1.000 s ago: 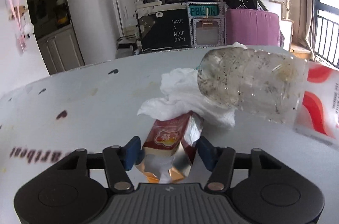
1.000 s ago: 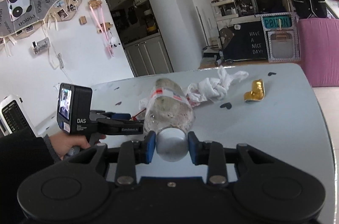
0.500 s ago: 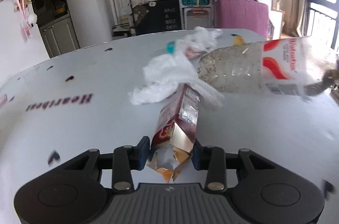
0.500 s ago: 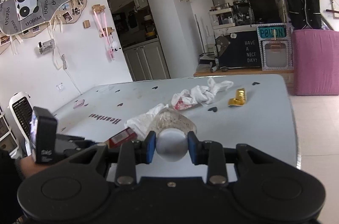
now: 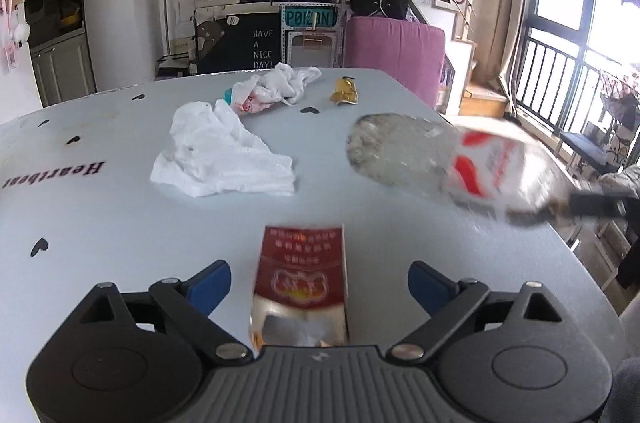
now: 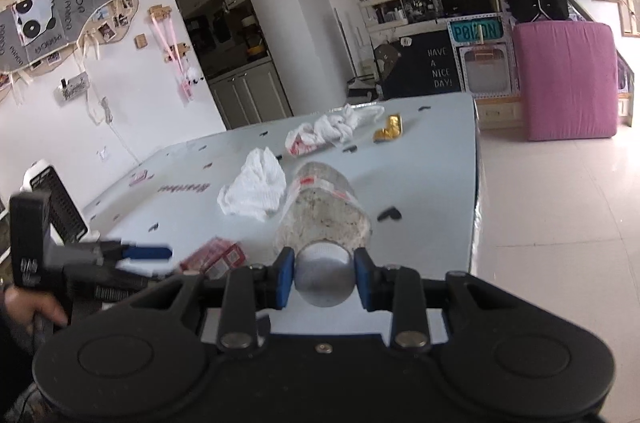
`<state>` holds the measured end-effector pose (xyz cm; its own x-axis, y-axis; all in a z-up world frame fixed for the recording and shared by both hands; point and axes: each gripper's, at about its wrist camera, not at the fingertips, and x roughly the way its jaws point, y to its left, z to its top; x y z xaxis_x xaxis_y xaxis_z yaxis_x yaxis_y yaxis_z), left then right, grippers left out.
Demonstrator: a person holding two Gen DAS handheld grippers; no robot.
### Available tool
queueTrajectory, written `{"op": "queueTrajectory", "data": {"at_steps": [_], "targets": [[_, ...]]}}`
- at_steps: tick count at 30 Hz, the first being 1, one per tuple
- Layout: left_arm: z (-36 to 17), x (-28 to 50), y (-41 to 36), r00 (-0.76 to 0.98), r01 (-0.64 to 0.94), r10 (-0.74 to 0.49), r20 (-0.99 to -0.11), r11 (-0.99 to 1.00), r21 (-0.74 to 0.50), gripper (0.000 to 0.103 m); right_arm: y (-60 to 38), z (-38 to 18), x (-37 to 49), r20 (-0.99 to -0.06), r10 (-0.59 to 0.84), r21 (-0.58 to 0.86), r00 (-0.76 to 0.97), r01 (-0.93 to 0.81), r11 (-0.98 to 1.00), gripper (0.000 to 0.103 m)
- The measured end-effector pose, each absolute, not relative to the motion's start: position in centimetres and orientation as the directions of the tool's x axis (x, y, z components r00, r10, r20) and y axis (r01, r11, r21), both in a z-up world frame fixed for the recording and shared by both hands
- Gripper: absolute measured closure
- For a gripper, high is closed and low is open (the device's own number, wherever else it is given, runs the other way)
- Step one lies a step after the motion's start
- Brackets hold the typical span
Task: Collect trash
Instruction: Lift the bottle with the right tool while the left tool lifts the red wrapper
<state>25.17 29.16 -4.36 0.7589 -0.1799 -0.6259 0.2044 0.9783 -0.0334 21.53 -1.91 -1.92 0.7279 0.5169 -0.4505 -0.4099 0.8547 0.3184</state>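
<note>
My left gripper (image 5: 319,285) is opening its jaws wide around a red cigarette box (image 5: 302,275). The box lies blurred and loose between the blue pads (image 5: 208,285), with neither pad touching it. The right wrist view shows that box (image 6: 216,257) beside the left gripper's blue finger (image 6: 148,253). My right gripper (image 6: 323,277) is shut on the grey cap of a dirty clear plastic bottle (image 6: 320,211), held level above the table. The bottle (image 5: 440,163) hangs to the right in the left wrist view.
On the pale table (image 5: 100,223) lie a white tissue (image 5: 216,155), a knotted plastic bag (image 5: 276,87) and a gold wrapper (image 5: 344,91). The table's right edge (image 6: 476,183) drops to a tiled floor (image 6: 560,203). A hand (image 6: 36,307) holds the left gripper.
The left jaws were shut on the red box and now stand wide, with the box let go. Both grippers drew back from the tissue, and the bottle moved right.
</note>
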Motion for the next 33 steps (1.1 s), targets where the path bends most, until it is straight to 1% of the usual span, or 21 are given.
{"op": "queueTrajectory", "data": {"at_steps": [5, 8, 10, 12, 13, 15, 16, 18, 25, 29, 33], "targets": [[-5.3, 26.4, 29.4, 0.745, 0.162, -0.140, -0.652, 0.986, -0.026, 0.008, -2.3, -3.7, 21.2, -0.504, 0.489, 0.296, 0.712, -0.390, 0.872, 0.070], [-5.8, 26.8, 29.7, 0.742, 0.135, -0.130, -0.658, 0.990, -0.042, 0.011, -2.2, -4.7, 21.1, -0.530, 0.483, 0.286, 0.696, -0.390, 0.875, 0.070], [-6.0, 27.0, 30.0, 0.739, 0.126, -0.137, -0.659, 0.990, -0.064, 0.017, -2.1, -4.9, 21.0, -0.532, 0.485, 0.284, 0.694, -0.394, 0.874, 0.070], [-6.2, 27.3, 30.3, 0.735, 0.112, -0.148, -0.662, 0.989, -0.097, 0.026, -1.9, -5.1, 21.2, -0.540, 0.480, 0.280, 0.691, -0.390, 0.877, 0.068], [-6.3, 27.3, 30.5, 0.734, 0.107, -0.153, -0.662, 0.988, -0.110, 0.028, -1.8, -5.2, 21.3, -0.544, 0.475, 0.275, 0.692, -0.387, 0.880, 0.068], [-6.4, 27.2, 30.5, 0.732, 0.102, -0.157, -0.663, 0.987, -0.120, 0.039, -1.6, -5.2, 21.7, -0.549, 0.469, 0.273, 0.692, -0.382, 0.883, 0.061], [-6.4, 27.1, 30.4, 0.734, 0.105, -0.156, -0.661, 0.988, -0.117, 0.041, -1.6, -5.2, 21.9, -0.548, 0.470, 0.281, 0.692, -0.377, 0.883, 0.059], [-6.4, 27.0, 30.1, 0.737, 0.104, -0.146, -0.660, 0.989, -0.102, 0.049, -1.5, -5.3, 22.3, -0.552, 0.468, 0.288, 0.690, -0.369, 0.884, 0.057], [-6.3, 26.4, 29.5, 0.747, 0.076, -0.126, -0.652, 0.992, -0.104, 0.050, -0.6, -4.9, 22.9, -0.545, 0.467, 0.287, 0.696, -0.368, 0.884, 0.058], [-5.9, 25.5, 28.8, 0.754, 0.068, -0.114, -0.646, 0.993, -0.097, 0.050, 0.0, -4.7, 23.1, -0.536, 0.497, 0.293, 0.683, -0.402, 0.868, 0.070], [-5.0, 24.8, 27.8, 0.765, 0.072, -0.109, -0.635, 0.994, -0.084, 0.050, 0.5, -4.3, 22.5, -0.533, 0.470, 0.229, 0.703, -0.415, 0.881, 0.070]]}}
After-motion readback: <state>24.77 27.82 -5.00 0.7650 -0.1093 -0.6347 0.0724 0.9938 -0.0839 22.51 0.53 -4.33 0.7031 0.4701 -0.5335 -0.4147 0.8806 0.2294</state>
